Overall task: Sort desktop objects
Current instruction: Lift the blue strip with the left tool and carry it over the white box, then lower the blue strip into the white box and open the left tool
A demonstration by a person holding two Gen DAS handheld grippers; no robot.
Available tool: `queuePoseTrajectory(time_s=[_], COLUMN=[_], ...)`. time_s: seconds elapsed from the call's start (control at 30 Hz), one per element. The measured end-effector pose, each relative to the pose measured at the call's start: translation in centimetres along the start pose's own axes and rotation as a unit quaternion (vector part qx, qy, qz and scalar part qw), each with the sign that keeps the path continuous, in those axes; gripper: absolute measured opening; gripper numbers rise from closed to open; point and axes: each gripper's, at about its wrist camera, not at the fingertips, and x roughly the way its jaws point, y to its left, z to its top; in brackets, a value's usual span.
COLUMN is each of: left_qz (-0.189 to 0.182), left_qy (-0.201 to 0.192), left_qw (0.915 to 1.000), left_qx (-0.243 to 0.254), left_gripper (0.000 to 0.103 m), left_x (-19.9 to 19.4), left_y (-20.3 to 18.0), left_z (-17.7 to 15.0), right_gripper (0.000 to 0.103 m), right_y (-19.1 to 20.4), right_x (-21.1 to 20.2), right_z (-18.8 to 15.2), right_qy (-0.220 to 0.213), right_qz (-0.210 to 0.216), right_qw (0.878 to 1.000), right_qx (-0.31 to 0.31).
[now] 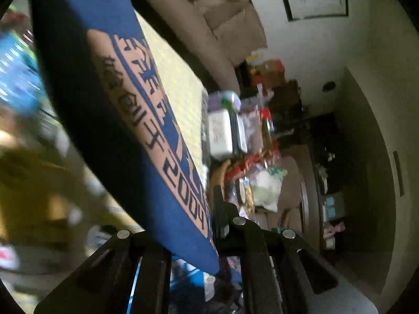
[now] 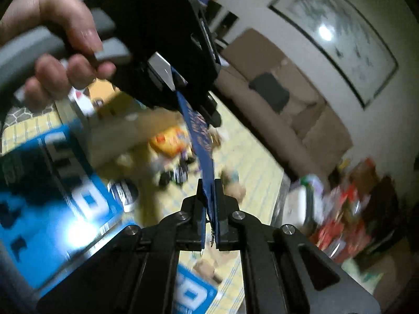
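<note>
A blue cloth banner (image 1: 125, 120) with tan printed characters fills the left wrist view, running from the top left down into my left gripper (image 1: 210, 222), which is shut on its lower end. In the right wrist view the same blue banner (image 2: 203, 141) appears edge-on, stretched taut between the two grippers above the table. My right gripper (image 2: 209, 191) is shut on its near end. The left gripper (image 2: 193, 96) clamps the far end, and a person's hand (image 2: 65, 39) holds that gripper's grey handle.
Below lies a yellow woven table mat (image 2: 251, 157) with blurred small items, an orange packet (image 2: 170, 141) and a blue box (image 2: 65, 183). Snack packets (image 2: 348, 204) and a white box (image 1: 221, 133) crowd the table's end. A beige sofa (image 2: 301, 110) stands behind.
</note>
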Motion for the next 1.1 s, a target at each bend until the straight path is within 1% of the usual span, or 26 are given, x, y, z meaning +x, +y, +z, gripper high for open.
queuePoseTrajectory(time_s=[0.03,0.2,0.23,0.3,0.37,0.53,0.6,0.63,0.7,0.73,0.83,0.87,0.9,0.93,0.97,1.0,1.03,1.07,1.1], left_qz=[0.003,0.019,0.025,0.027,0.029,0.043,0.048,0.057,0.066,0.064,0.063,0.066,0.072,0.083,0.103,0.115,0.113,0.104,0.1], left_qy=[-0.014,-0.058,-0.066,-0.082,-0.097,-0.112,-0.11,-0.107,-0.103,-0.102,-0.09,-0.086,-0.083,-0.079,-0.075,-0.072,-0.077,-0.08,-0.085], left_qw=[0.9999,0.9979,0.9972,0.9956,0.9934,0.9901,0.9901,0.99,0.9898,0.9899,0.99,0.9898,0.9892,0.988,0.9854,0.9828,0.9816,0.9821,0.9827], left_qx=[-0.006,-0.022,-0.024,-0.037,-0.054,-0.073,-0.073,-0.071,-0.072,-0.076,-0.088,-0.092,-0.098,-0.103,-0.113,-0.126,-0.133,-0.135,-0.131], left_gripper=[0.008,0.008,0.008,0.009,0.009,0.01,0.011,0.012,0.012,0.012,0.013,0.013,0.015,0.021,0.029,0.039,0.046,0.051,0.064], left_x=[-2.4,-10.2,-11.6,-14.2,-16.4,-18.0,-17.6,-17.1,-16.2,-17.2,-15.3,-15.0,-14.5,-14.1,-13.8,-13.9,-14.2,-14.6,-15.1], left_y=[0.8,4.0,4.8,6.7,9.3,13.6,14.9,15.6,16.9,18.0,20.1,20.7,21.5,22.3,22.9,23.4,23.7,23.6,23.1], left_z=[0.7,3.7,4.4,6.0,8.1,12.9,14.8,16.0,17.8,18.7,20.1,19.7,19.8,19.6,19.5,19.2,19.1,19.1,19.1], right_gripper=[0.005,0.005,0.005,0.005,0.005,0.005,0.005,0.005,0.005,0.005,0.005,0.005,0.006,0.008,0.018,0.031,0.039,0.055,0.071], right_y=[0.5,4.0,5.0,6.5,8.3,13.2,14.6,15.1,16.1,16.4,16.9,16.8,16.5,16.1,15.8,15.4,14.8,13.7,12.8], right_x=[0.1,2.3,3.1,4.6,7.0,13.9,17.1,19.3,21.8,23.3,26.9,28.0,28.6,29.6,30.3,30.8,31.0,30.9,30.6], right_z=[1.6,9.2,11.1,13.2,15.5,19.4,20.6,21.1,22.0,22.2,23.0,23.1,23.2,23.1,23.0,22.9,22.8,22.6,22.4], right_qy=[-0.008,-0.037,-0.043,-0.052,-0.064,-0.069,-0.064,-0.06,-0.055,-0.052,-0.039,-0.033,-0.026,-0.013,-0.004,0.0,0.001,0.001,-0.002], right_qz=[0.005,0.013,0.018,0.019,0.012,0.003,-0.002,-0.003,-0.013,-0.017,-0.019,-0.01,0.002,0.019,0.028,0.032,0.042,0.062,0.075], right_qw=[1.0,0.996,0.994,0.992,0.987,0.974,0.97,0.968,0.965,0.964,0.964,0.967,0.97,0.973,0.975,0.978,0.979,0.982,0.984], right_qx=[-0.011,-0.077,-0.094,-0.116,-0.15,-0.217,-0.234,-0.244,-0.256,-0.262,-0.261,-0.252,-0.244,-0.231,-0.22,-0.208,-0.198,-0.179,-0.161])
